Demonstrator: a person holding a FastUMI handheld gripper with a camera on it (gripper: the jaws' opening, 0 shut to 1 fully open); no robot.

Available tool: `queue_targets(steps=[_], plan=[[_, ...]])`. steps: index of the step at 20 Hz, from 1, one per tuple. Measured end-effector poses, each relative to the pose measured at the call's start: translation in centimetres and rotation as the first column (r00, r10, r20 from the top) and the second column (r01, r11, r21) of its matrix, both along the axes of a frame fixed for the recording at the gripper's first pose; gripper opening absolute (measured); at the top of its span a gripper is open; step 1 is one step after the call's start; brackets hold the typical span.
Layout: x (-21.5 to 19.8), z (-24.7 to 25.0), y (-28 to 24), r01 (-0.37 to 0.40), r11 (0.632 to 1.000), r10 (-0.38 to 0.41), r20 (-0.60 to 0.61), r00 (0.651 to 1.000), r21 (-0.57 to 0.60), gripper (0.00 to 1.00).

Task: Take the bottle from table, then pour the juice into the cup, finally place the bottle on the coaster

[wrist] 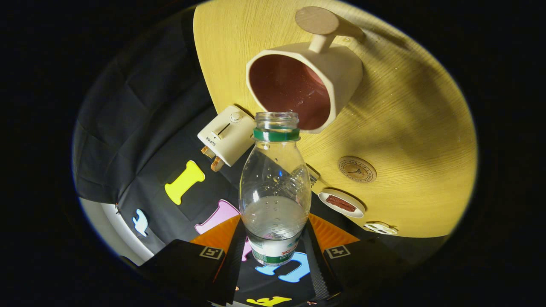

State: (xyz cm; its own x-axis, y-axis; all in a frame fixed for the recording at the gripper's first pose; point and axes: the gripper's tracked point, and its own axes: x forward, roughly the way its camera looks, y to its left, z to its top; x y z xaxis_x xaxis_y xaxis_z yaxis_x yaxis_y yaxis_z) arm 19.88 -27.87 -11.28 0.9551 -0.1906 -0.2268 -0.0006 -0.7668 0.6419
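A: Where was the bottle (275,183) at that moment?

B: It was held in the gripper (273,245), the two fingers clamped on its lower body. It was tipped, with its open mouth just before the cup (303,87) on the table (409,128).

A: How would it handle, do you think?

B: I judged it light, because only little liquid remained inside. The clear plastic looked thin and smooth, so it could slip or dent. The low grip seemed good for setting it on the coaster (357,169).
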Motion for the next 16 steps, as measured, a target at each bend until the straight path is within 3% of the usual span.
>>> queue_targets(steps=[12,16], plan=[[0.0,-0.9,1.1,-0.043,0.997,0.041,-0.041,0.998,-0.057,0.71],[-0.2,-1.1,2.5,-0.126,0.973,0.109,-0.096,0.989,-0.193,0.71]])
